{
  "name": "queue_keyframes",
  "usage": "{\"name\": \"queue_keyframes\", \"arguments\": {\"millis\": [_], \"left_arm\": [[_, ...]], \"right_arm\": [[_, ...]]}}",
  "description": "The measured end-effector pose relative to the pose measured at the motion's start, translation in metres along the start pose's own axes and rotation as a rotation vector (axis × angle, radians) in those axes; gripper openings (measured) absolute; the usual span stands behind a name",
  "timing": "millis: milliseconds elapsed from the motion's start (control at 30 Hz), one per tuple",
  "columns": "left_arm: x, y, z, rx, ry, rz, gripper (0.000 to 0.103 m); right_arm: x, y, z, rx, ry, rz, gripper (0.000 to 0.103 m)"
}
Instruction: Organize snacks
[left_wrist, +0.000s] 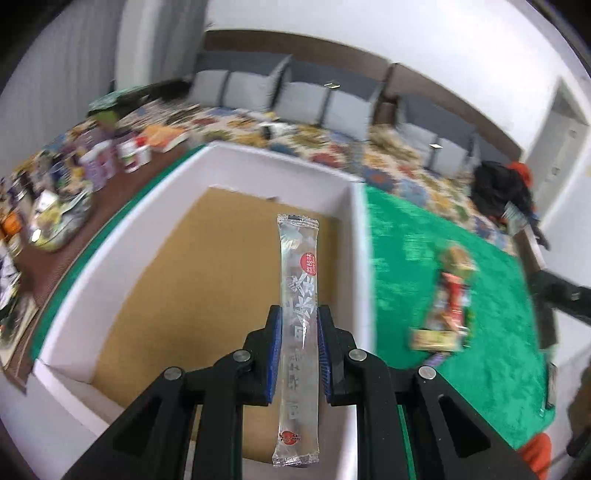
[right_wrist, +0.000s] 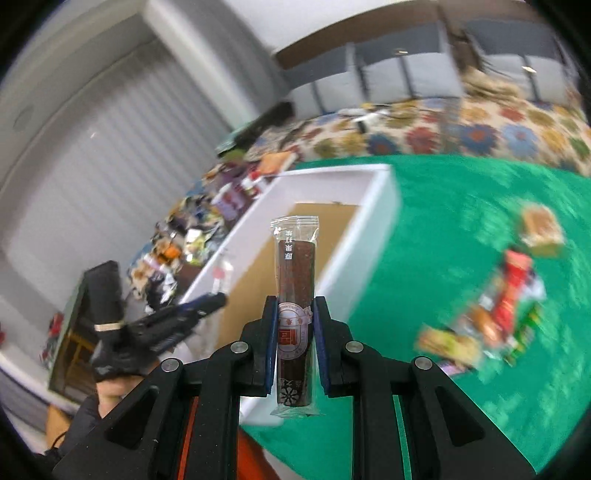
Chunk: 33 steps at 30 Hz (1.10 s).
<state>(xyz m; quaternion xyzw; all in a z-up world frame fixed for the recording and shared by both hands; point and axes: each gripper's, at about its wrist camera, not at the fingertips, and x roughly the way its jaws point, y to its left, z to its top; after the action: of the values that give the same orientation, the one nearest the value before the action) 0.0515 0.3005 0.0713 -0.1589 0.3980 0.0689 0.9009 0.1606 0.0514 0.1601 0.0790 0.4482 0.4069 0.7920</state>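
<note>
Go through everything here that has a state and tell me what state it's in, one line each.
Left claw: shut on the clear long jelly stick packet, held over the box.
Right claw: shut on the dark brown snack bar in a clear wrapper.
White cardboard box with a brown floor: open-topped, nothing visible inside.
Pile of mixed colourful snack packets: loose on the green cloth, outside the box.
</note>
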Motion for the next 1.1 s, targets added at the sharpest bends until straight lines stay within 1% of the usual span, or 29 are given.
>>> {"name": "queue_keyframes", "arguments": {"millis": [100, 167, 233, 267, 300, 333, 367, 400, 433, 467, 500, 567, 633, 700, 733, 833, 900, 967, 1033, 1100], "left_arm": [[0.015, 0.024, -0.003, -0.018, 0.029, 0.075, 0.017], [0.026, 0.035, -0.005, -0.016, 0.048, 0.12, 0.018], [0.037, 0.042, -0.01, -0.013, 0.068, 0.149, 0.018], [0.04, 0.043, -0.013, -0.011, 0.076, 0.157, 0.019], [0.045, 0.047, -0.016, -0.014, 0.087, 0.168, 0.021], [0.047, 0.05, -0.019, -0.02, 0.091, 0.175, 0.037], [0.05, 0.052, -0.022, -0.029, 0.099, 0.189, 0.074], [0.05, 0.054, -0.024, -0.037, 0.094, 0.205, 0.089], [0.046, 0.053, -0.026, -0.04, 0.059, 0.222, 0.098], [0.041, 0.05, -0.028, -0.033, 0.026, 0.224, 0.098], [0.039, 0.047, -0.028, -0.026, 0.02, 0.216, 0.098], [0.032, 0.033, -0.03, -0.019, 0.005, 0.179, 0.098], [0.024, 0.014, -0.033, -0.001, -0.018, 0.144, 0.098], [0.015, -0.009, -0.037, 0.022, -0.035, 0.097, 0.098], [0.01, -0.029, -0.042, 0.044, -0.04, 0.052, 0.098], [0.002, -0.079, -0.055, 0.105, -0.037, -0.058, 0.098], [0.001, -0.12, -0.071, 0.164, -0.021, -0.133, 0.099], [0.01, -0.152, -0.089, 0.214, 0.018, -0.17, 0.101], [0.032, -0.183, -0.114, 0.268, 0.077, -0.16, 0.101], [0.062, -0.203, -0.138, 0.299, 0.137, -0.129, 0.101]], "right_arm": [[0.039, 0.029, 0.009, -0.032, 0.033, 0.017, 0.019], [0.065, 0.04, 0.011, -0.036, 0.058, 0.019, 0.019], [0.088, 0.046, 0.01, -0.037, 0.086, 0.015, 0.019], [0.098, 0.047, 0.008, -0.031, 0.1, 0.015, 0.021], [0.104, 0.047, 0.005, -0.029, 0.106, 0.009, 0.027], [0.109, 0.045, 0.004, -0.03, 0.107, -0.005, 0.033], [0.113, 0.044, 0.001, -0.032, 0.113, -0.017, 0.058], [0.115, 0.041, -0.003, -0.029, 0.12, -0.016, 0.069], [0.113, 0.036, -0.006, -0.028, 0.113, -0.016, 0.069], [0.109, 0.031, -0.011, -0.04, 0.104, -0.027, 0.068], [0.105, 0.027, -0.013, -0.06, 0.097, -0.052, 0.068], [0.092, 0.009, -0.024, -0.098, 0.069, -0.123, 0.068], [0.078, -0.016, -0.035, -0.11, 0.043, -0.194, 0.069], [0.055, -0.059, -0.057, -0.116, 0.019, -0.317, 0.069], [0.049, -0.076, -0.066, -0.11, 0.013, -0.363, 0.069], [0.011, -0.145, -0.104, -0.049, -0.006, -0.527, 0.069], [-0.023, -0.195, -0.132, 0.006, -0.018, -0.647, 0.069], [-0.045, -0.229, -0.152, 0.055, -0.016, -0.725, 0.069], [-0.073, -0.266, -0.17, 0.138, -0.019, -0.793, 0.069], [-0.094, -0.295, -0.183, 0.224, -0.04, -0.826, 0.069]]}}
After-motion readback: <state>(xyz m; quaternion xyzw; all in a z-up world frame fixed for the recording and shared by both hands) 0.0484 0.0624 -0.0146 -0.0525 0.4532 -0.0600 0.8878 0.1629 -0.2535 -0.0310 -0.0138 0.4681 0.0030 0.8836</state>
